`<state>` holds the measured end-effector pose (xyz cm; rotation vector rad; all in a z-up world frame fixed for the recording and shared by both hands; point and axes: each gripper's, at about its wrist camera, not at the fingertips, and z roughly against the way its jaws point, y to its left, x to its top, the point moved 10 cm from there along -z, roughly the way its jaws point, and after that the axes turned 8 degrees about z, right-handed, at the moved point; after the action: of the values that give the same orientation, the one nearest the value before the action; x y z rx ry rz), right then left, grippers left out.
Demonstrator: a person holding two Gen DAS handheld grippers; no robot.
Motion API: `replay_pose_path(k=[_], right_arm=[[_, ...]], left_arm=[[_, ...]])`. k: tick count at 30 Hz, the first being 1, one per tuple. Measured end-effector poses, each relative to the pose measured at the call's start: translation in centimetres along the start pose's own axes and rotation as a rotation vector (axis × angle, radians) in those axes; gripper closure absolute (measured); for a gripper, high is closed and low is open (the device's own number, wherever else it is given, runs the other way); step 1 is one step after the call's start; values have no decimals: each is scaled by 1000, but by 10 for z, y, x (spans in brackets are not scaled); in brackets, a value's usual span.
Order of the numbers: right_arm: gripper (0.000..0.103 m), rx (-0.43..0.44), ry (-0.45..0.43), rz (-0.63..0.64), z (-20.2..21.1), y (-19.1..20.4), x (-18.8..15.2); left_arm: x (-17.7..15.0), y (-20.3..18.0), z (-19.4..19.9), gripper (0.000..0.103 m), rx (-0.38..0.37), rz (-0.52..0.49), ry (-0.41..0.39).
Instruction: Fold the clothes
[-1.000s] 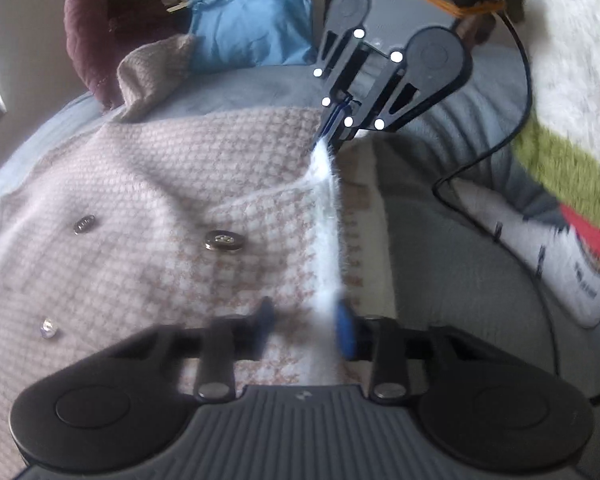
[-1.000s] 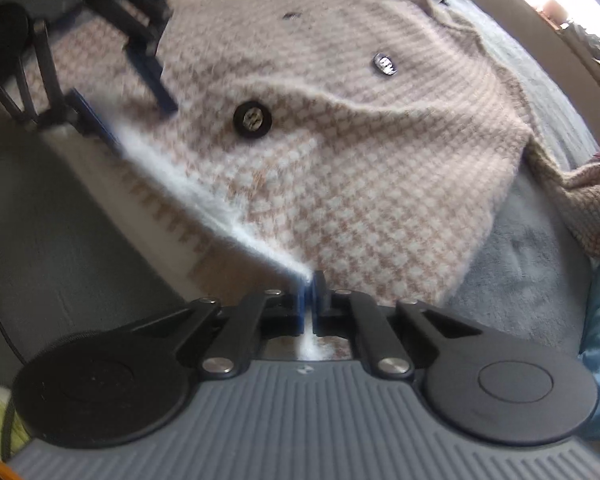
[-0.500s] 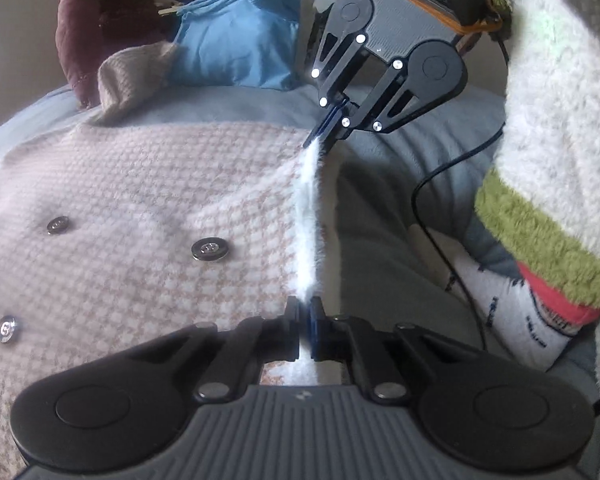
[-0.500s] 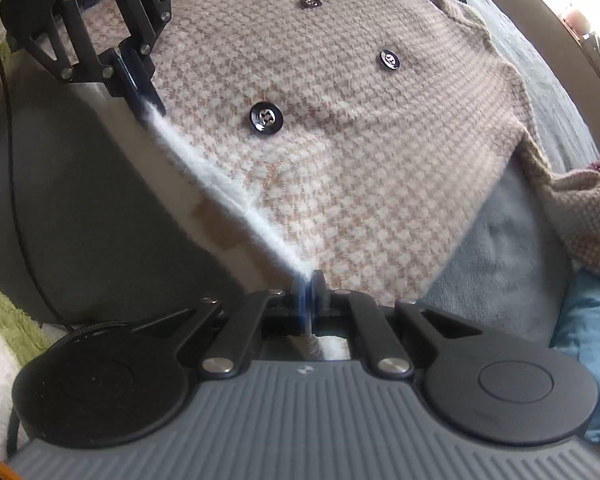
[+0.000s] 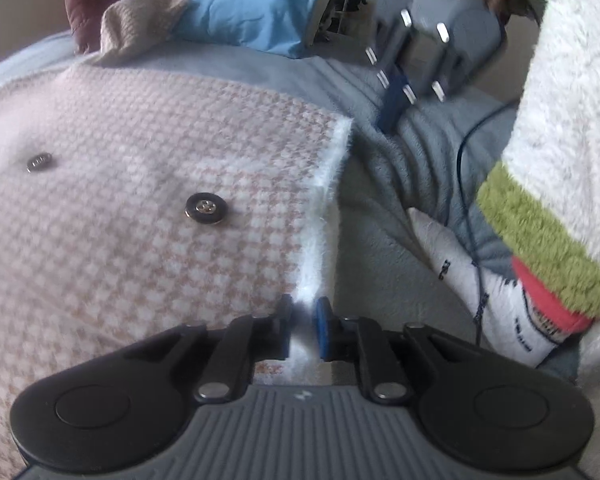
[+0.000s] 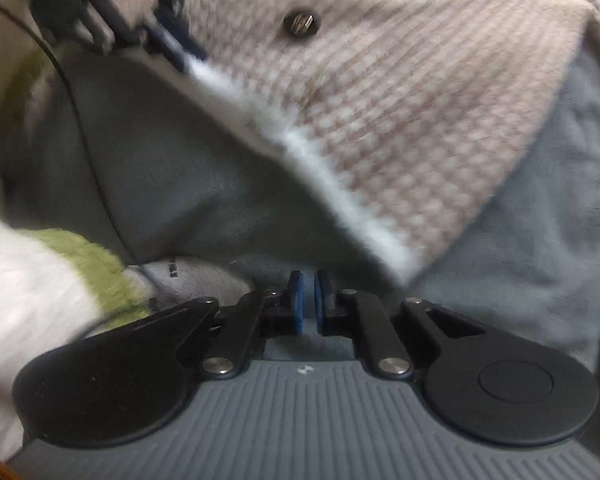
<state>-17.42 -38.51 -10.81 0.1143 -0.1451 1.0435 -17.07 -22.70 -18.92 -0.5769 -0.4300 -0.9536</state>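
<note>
Lying flat on the grey blanket (image 5: 384, 216), the checked cardigan (image 5: 140, 200) fills your left wrist view, its fuzzy white hem (image 5: 320, 216) running from near to far down the middle. Right of that hem the blanket is bare out to a thin black cable (image 5: 466, 184) and a white sock (image 5: 460, 260). A fleecy white sleeve (image 5: 572, 100) with green and red bands crowds the right edge. The knit is soft and woolly, with round dark buttons (image 5: 206, 209).

Your left gripper (image 5: 303, 332) is opening, the hem between its blue pads but no longer pinched as it was half a second ago. Your right gripper (image 6: 307, 302), also opening, has let go of the far corner; nothing sits between its jaws, and the hem has dropped slack onto the blanket.
</note>
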Motion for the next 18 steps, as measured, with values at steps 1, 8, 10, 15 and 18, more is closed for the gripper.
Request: replay_pose_path(k=[1,8,10,15,18], right_arm=[[96,-1,-70,-45,11,-8,12],[96,69,-236,-236,-26,-33,54],[96,102,-106,-212,-57,-29,26],[94,250,-12,-238,-29,-40,5],[87,197,-220,-315,-7,-80,48]], left_arm=[[0,0,0,81,-7,15,-2],[3,12,14,69,-40,136,-17],[5,20,27,64,-33,163,-42],[14,59,63,58,-3,276,-129],[29,86,67,57,27,372,-174]])
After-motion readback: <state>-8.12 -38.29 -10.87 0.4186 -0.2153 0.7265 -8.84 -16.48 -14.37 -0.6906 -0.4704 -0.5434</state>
